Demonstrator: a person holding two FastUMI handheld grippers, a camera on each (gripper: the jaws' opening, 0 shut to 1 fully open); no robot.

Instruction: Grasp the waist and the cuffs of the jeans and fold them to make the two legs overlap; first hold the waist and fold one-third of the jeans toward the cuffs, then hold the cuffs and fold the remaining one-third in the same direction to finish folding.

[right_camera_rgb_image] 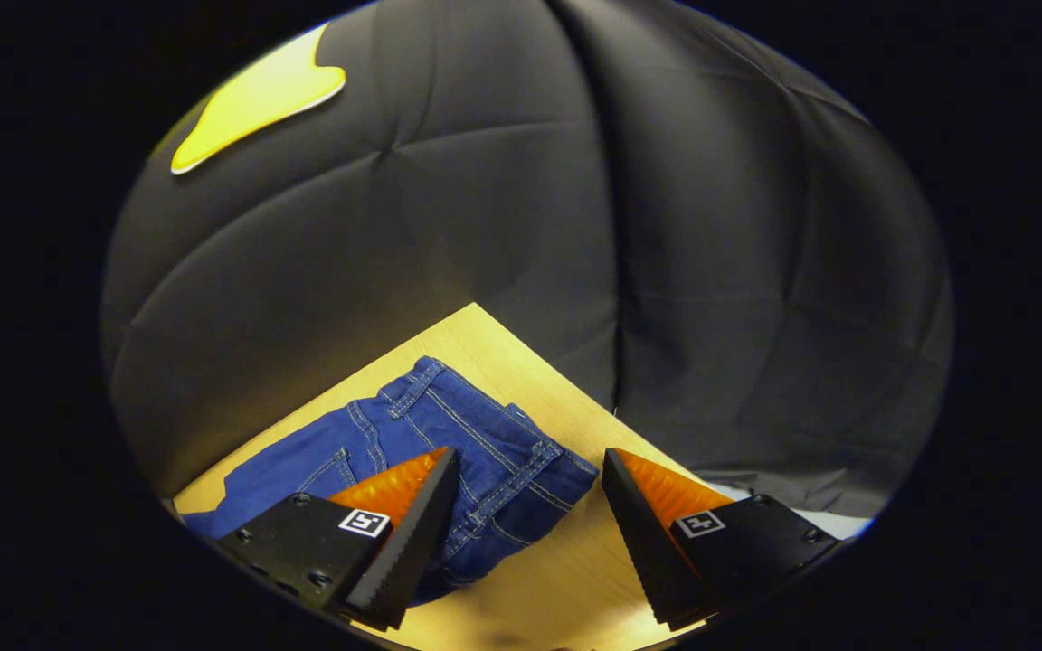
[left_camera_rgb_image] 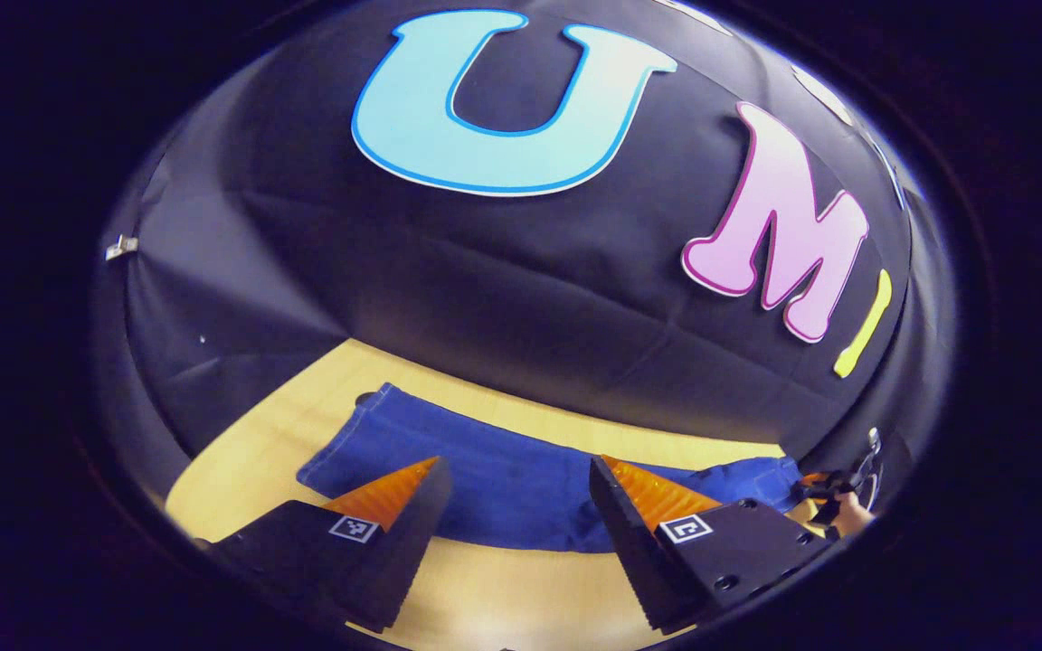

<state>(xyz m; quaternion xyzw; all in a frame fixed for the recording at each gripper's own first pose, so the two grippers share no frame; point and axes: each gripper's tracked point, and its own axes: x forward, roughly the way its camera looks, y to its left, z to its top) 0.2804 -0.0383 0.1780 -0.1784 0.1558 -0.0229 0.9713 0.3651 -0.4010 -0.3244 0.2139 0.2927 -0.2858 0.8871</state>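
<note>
Left gripper view: left gripper (left_camera_rgb_image: 516,488) gapes wide, holding nothing | blue jeans (left_camera_rgb_image: 521,488) lie flat on wooden table (left_camera_rgb_image: 485,588) beyond its fingers | right gripper (right_camera_rgb_image: 530,479) wide open too, waistband (right_camera_rgb_image: 494,452) between its tips.

It was a staged recording booth rather than a lived-in room. Black cloth (left_camera_rgb_image: 503,271) hung as the wall straight ahead of the left gripper (left_camera_rgb_image: 516,493), creased and quilted-looking, and the same cloth (right_camera_rgb_image: 521,226) met in a corner ahead of the right gripper (right_camera_rgb_image: 530,488). Below both grippers lay a pale wooden table (right_camera_rgb_image: 566,561), lit warmly, its far corner tucked against the cloth. A small clip (left_camera_rgb_image: 120,246) pinned the cloth up and to the left of the left gripper. The jeans (right_camera_rgb_image: 449,434) on the table were the only homely thing there
</note>
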